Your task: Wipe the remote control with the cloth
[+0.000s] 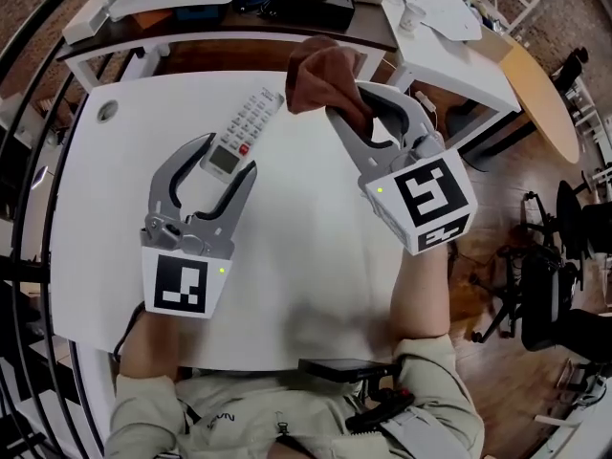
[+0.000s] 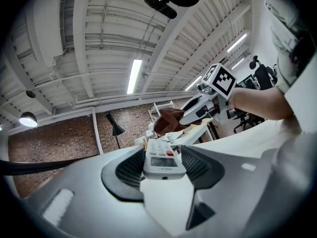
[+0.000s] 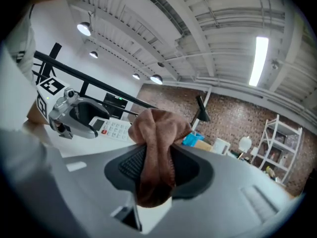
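Head view alone takes in the white table [image 1: 316,256] with both tools raised over it. The left gripper [image 1: 229,156] pinches the near end of the white remote control [image 1: 247,127]. The remote's far end points toward the rust-brown cloth [image 1: 323,75], which the right gripper [image 1: 352,103] clamps in a bunch. Remote and cloth sit close, but I cannot tell whether they touch.

Left gripper view adds what the top-down angle hides. The remote's end face is wedged between the ribbed pads [image 2: 130,170], with its small grey display [image 2: 162,161] and a red button [image 2: 171,153] just beyond. A brick wall [image 2: 59,143] and strip-lit ceiling [image 2: 114,33] lie behind.

Right gripper view shows the cloth squeezed between its own pads, with a fold hanging below them and a bulge above. White shelving [image 3: 282,143] stands at the far right.

Each gripper's cube [image 1: 180,283] carries a black-and-white square marker. Print on the remote's keys is too small to read.
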